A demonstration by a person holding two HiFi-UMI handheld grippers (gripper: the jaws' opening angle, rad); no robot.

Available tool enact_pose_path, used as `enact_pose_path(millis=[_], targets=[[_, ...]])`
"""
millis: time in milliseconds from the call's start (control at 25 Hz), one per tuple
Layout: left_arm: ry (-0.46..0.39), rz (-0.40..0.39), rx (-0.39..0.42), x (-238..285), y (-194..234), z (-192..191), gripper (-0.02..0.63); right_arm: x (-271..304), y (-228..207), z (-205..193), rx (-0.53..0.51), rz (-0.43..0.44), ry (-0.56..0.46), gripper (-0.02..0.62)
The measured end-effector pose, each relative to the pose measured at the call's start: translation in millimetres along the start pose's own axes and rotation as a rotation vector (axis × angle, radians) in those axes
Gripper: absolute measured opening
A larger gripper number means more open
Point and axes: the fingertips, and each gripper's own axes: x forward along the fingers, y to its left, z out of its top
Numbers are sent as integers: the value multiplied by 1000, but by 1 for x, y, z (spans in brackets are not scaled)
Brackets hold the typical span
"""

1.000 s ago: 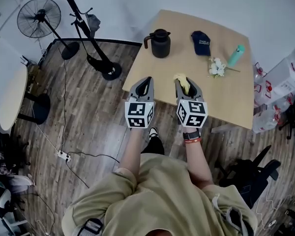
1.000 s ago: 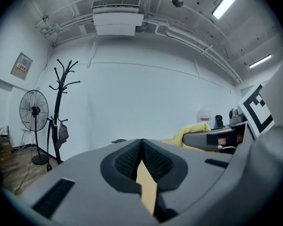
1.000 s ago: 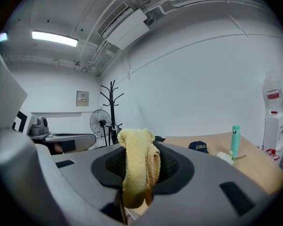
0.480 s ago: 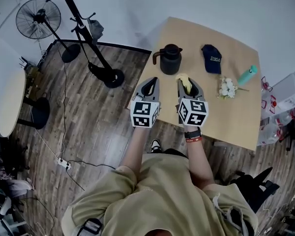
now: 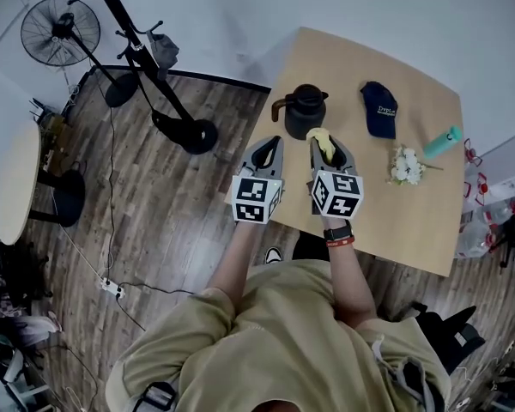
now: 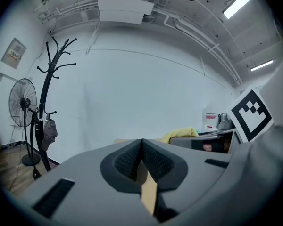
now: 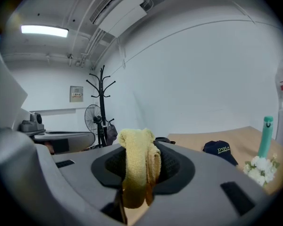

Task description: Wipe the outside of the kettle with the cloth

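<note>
The right gripper (image 5: 324, 144) pinches the yellow cloth (image 7: 137, 168) tight, poised just short of the black kettle (image 5: 307, 110) on the table (image 5: 412, 221) — ready to wipe, I'd guess — with the left gripper (image 5: 270, 142) beside it, closed and empty.
</note>
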Motion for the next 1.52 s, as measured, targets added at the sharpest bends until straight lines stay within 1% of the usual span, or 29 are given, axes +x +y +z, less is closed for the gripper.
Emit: enact_pose_path(millis=[120,280,440,720,1000,1200,1520], targets=[[2,12,0,17,7,-8,23,24,-3,-10,-19,27,27,135],[6,33,-27,38,21,-16,23,55,-6,-22,-8,63,62,137],[15,46,-40,47,31,-20,23,82,-3,-29,-17,92,83,138],[22,63,-40,65,42,-28,23,125,2,-48,-30,131,134,146],[32,83,-52,72,56,-33,23,160,4,-56,-115,133,149,149],[48,95,-55,79,65,-42,23,182,2,-67,-128,142,183,146],[57,100,-53,84,67,-48,23,195,-6,-76,-135,124,229,141]])
